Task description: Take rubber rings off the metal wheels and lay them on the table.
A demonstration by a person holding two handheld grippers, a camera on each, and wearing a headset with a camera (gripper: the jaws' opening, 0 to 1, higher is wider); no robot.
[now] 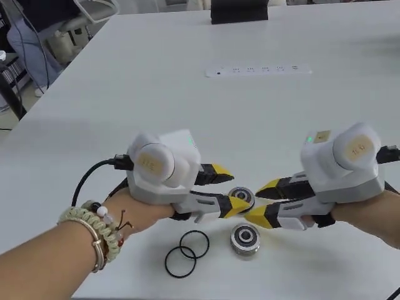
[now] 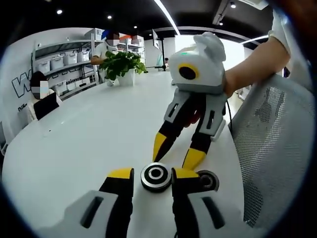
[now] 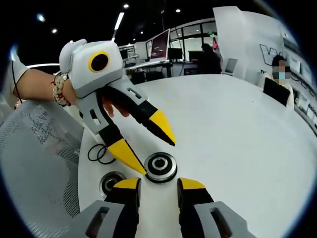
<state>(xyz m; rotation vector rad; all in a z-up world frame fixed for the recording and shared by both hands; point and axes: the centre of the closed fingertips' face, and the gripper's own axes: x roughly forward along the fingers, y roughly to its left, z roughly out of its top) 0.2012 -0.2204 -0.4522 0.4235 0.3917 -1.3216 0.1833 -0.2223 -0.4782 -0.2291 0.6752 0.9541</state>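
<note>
Metal wheel (image 1: 240, 197) | left gripper (image 1: 232, 187) jaws wide | right gripper (image 1: 255, 201) jaws parted | black rubber rings (image 1: 183, 248) overlapping

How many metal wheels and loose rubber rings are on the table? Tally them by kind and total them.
metal wheels: 2
loose black rubber rings: 2
Total: 4
</note>
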